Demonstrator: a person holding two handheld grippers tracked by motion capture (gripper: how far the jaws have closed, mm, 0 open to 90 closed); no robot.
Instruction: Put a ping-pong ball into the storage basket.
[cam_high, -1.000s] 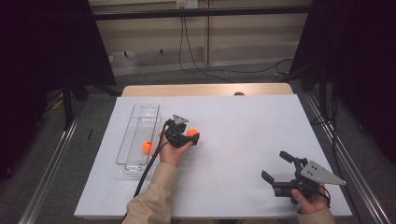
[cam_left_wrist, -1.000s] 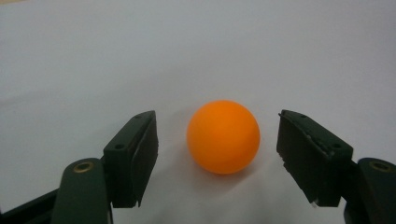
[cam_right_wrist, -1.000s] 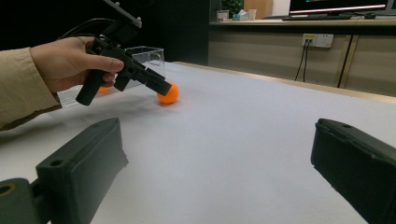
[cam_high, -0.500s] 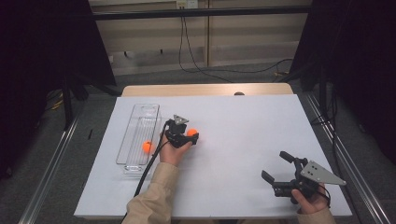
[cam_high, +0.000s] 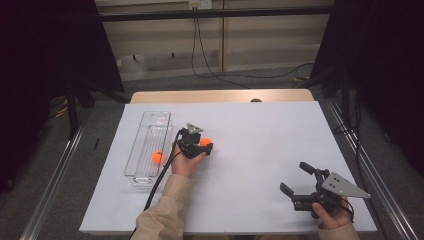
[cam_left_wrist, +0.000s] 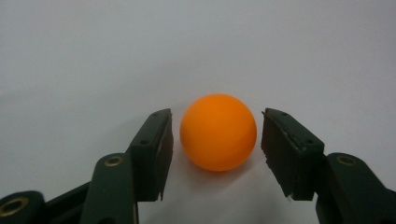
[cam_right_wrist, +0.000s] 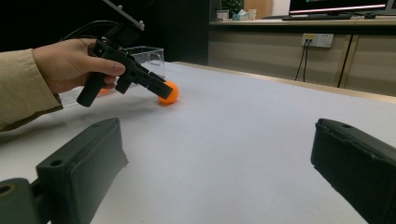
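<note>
An orange ball (cam_left_wrist: 218, 132) rests on the white table between the two jaws of my left gripper (cam_left_wrist: 217, 117), with a thin gap on each side, so the gripper is open around it. From the high view, that left gripper (cam_high: 204, 146) sits just right of a clear tray (cam_high: 146, 130), and the ball (cam_high: 206, 142) peeks out at its tip. A second orange ball (cam_high: 158, 157) lies inside the tray. My right gripper (cam_high: 296, 178) is held near the front right of the table, open and empty. Its own view has the jaws spread wide (cam_right_wrist: 219, 154), facing the left gripper (cam_right_wrist: 140, 77) and the ball (cam_right_wrist: 171, 93).
White sheet (cam_high: 260, 135) covers the table, with wide bare room between the two grippers. The left gripper's cable (cam_high: 159, 182) trails back along the sleeve. A wooden strip (cam_high: 225, 96) edges the far side; metal rails run along both sides.
</note>
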